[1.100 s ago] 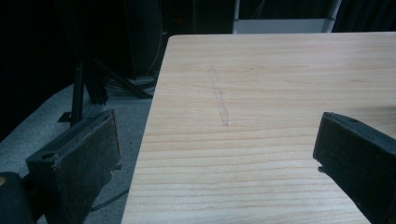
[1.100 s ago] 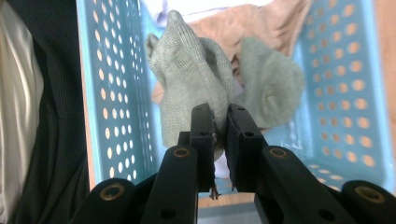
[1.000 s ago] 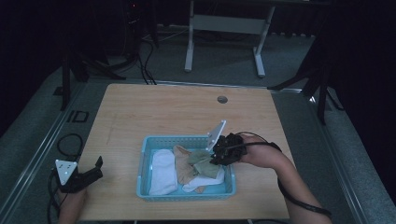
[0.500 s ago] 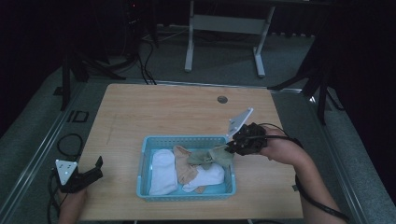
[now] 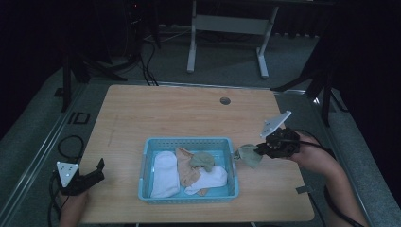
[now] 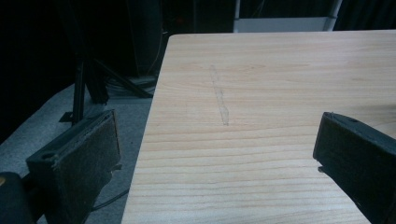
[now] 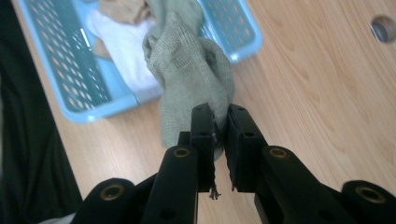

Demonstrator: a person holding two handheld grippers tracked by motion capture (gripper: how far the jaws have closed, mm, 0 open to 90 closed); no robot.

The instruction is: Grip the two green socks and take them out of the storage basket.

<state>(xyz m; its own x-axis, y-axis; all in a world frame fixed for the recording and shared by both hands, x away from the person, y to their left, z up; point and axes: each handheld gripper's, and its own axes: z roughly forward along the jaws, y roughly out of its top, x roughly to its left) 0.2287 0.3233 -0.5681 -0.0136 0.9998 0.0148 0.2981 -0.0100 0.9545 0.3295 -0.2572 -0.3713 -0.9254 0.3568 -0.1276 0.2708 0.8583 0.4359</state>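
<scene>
The right tool has its two black jaws clenched on a grey-green sock, pinching a fold of the knit fabric between the pads. In the high view this tool is at the right side of the table, and the sock hangs from it just outside the right wall of the blue basket, above the wood and not inside the basket. The rest of the sock droops toward the basket rim.

Inside the basket I see a white sock, a tan sock and another grey-green piece lying on top of them.

The left tool rests at the left corner of the table, well apart from the basket; its jaws stand wide apart with nothing between them.

I judge that the step in hand is taking a sock out of the basket. The next move calls for carrying it to a free part of the table, lowering it until it lies on the wood, and only then releasing the grip.
</scene>
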